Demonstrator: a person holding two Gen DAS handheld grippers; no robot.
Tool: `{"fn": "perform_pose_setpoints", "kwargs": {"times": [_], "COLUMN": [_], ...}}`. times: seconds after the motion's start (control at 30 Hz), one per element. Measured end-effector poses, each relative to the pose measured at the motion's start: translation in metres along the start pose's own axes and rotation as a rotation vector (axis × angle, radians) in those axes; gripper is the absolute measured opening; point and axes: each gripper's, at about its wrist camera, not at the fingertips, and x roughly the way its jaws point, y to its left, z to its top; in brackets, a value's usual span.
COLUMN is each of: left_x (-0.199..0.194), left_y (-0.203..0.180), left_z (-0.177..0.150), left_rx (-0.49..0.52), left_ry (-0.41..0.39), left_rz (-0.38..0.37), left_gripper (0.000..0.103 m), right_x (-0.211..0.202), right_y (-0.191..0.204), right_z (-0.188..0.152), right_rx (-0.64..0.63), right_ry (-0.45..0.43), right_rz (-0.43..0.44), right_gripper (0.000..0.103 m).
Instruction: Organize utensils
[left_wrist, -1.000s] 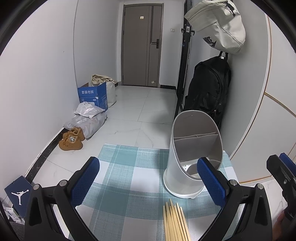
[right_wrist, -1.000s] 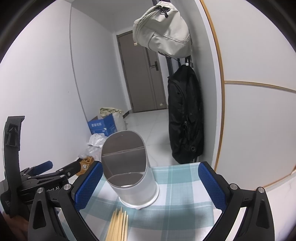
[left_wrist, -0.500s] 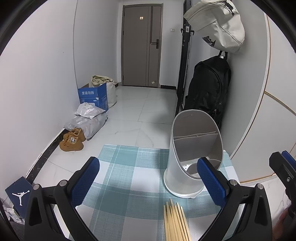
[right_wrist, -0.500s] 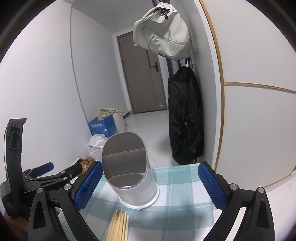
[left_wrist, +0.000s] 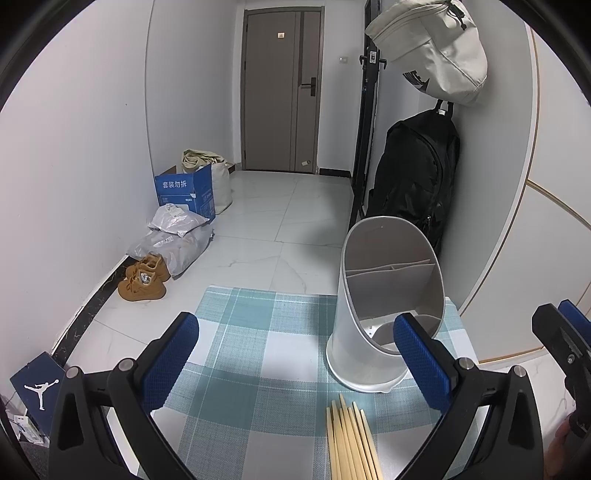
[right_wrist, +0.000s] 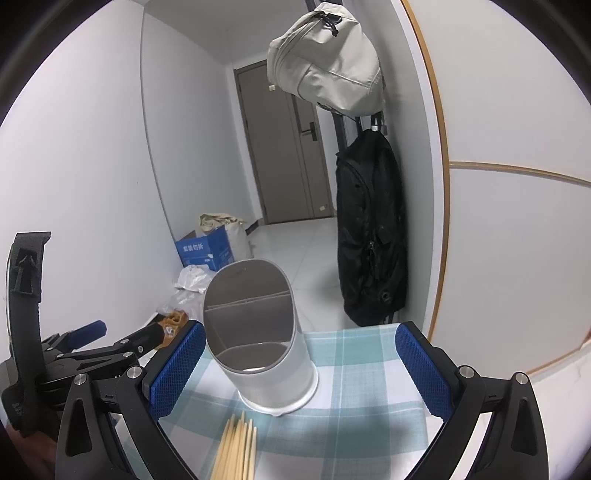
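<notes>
A grey utensil holder (left_wrist: 384, 317) with a slanted mouth and inner dividers stands upright on a teal checked cloth (left_wrist: 258, 354). Several wooden chopsticks (left_wrist: 351, 439) lie in a bundle on the cloth just in front of it. My left gripper (left_wrist: 295, 354) hovers open above the cloth, nothing between its blue pads; its right pad overlaps the holder's base in view. From the right wrist, the holder (right_wrist: 258, 332) and chopsticks (right_wrist: 236, 446) sit between the fingers of my open right gripper (right_wrist: 295, 365), closer to its left pad. The left gripper (right_wrist: 74, 350) shows at the left there.
The small table ends just past the holder, with tiled floor (left_wrist: 280, 236) beyond. A black backpack (left_wrist: 413, 177) and a beige bag (left_wrist: 432, 48) hang on the right wall. A blue box (left_wrist: 184, 192), plastic bags and brown shoes (left_wrist: 144, 280) lie along the left wall.
Almost nothing has moved; both grippers stay open over the cloth, with only a slight drift of the views.
</notes>
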Motion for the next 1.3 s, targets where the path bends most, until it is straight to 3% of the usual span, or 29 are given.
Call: {"fn": "perform_pose_setpoints", "kwargs": {"times": [0.23,0.43,0.73,1.1,1.3], "left_x": [0.003,0.014,0.047,0.090,0.100], "left_y": [0.000,0.008,0.026,0.022,0.014], "left_z": [-0.001,-0.006,-0.029,-0.068,-0.069], "left_rx": [0.004,-0.003,-0.007,0.062,0.108], "left_ry": [0.014,0.080,0.265,0.599,0.642], "left_rz": [-0.006,-0.045,-0.076,-0.122,-0.081], "left_gripper": [0.102,0.102,0.102,0.102,0.102], "right_x": [0.000,0.003,0.014,0.025,0.028], "right_y": [0.002,0.009,0.014,0.010,0.006], "right_z": [-0.001,-0.003,-0.011,-0.012,-0.011], "right_rx": [-0.007,-0.057,-0.080,-0.061,-0.035], "right_ry": [-0.001,0.017,0.056,0.101,0.138], "right_rz": [-0.002,-0.027,0.032,0.029,0.055], "right_gripper": [0.103,0.103,0.103,0.103,0.103]}}
